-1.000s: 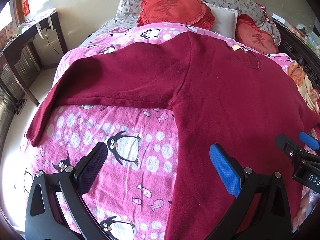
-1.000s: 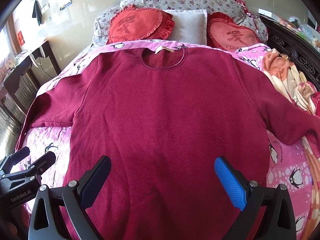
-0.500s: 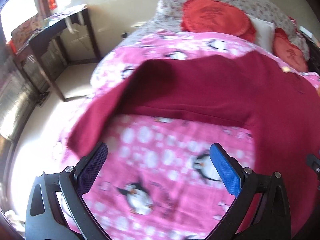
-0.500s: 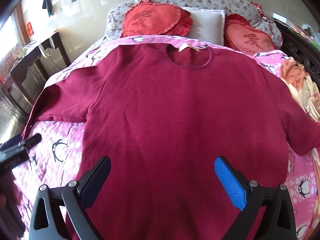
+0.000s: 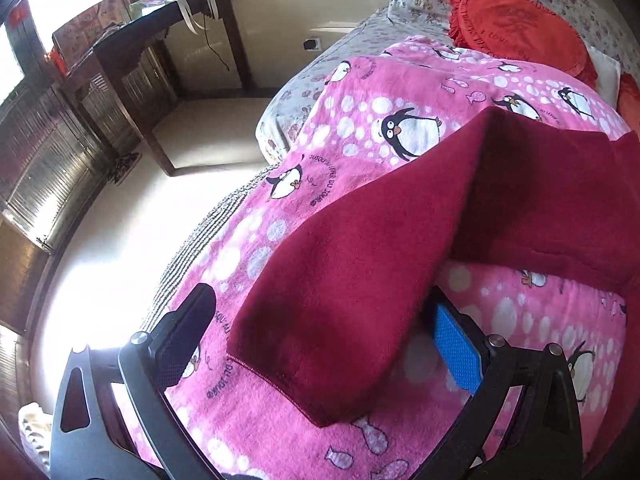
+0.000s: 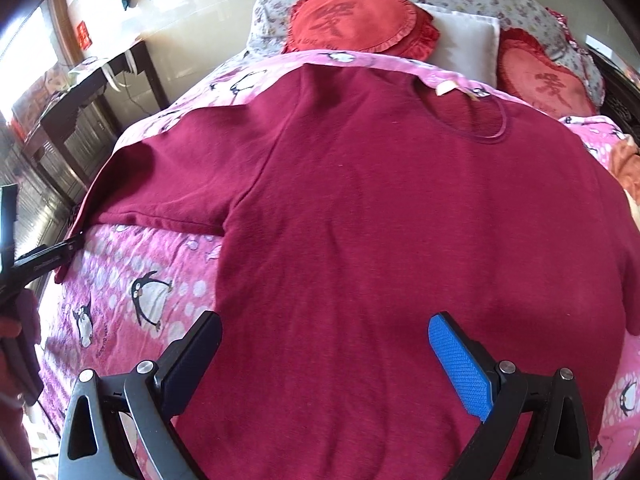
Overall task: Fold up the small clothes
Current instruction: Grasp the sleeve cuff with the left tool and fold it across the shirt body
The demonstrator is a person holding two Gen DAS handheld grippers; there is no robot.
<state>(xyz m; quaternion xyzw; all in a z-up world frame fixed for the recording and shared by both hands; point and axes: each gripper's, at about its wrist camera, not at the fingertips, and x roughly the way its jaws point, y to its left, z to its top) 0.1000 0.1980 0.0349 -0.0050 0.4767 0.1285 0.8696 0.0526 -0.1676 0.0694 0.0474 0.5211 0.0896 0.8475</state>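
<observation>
A dark red long-sleeved sweater (image 6: 400, 220) lies flat, face up, on a pink penguin blanket (image 6: 132, 280), neckline toward the pillows. Its left sleeve (image 5: 360, 280) stretches to the bed's left edge, and the cuff end (image 5: 296, 376) lies between the open fingers of my left gripper (image 5: 320, 340). The blue pad (image 5: 456, 352) sits partly under the sleeve's edge. The jaws stand wide apart, not closed on the cloth. My right gripper (image 6: 324, 352) is open and empty above the sweater's lower body. The left gripper also shows at the far left of the right wrist view (image 6: 44, 260).
Red round cushions (image 6: 352, 20) and a white pillow (image 6: 464, 44) lie at the head of the bed. A dark wooden desk (image 5: 160, 40) stands left of the bed across bare floor (image 5: 120, 220). Orange cloth (image 6: 628, 164) lies at the right edge.
My left gripper has swung left and down from beside the sweater's body to the left sleeve's cuff, which now lies between its fingers. The right gripper has drifted slightly left and closer to the body.
</observation>
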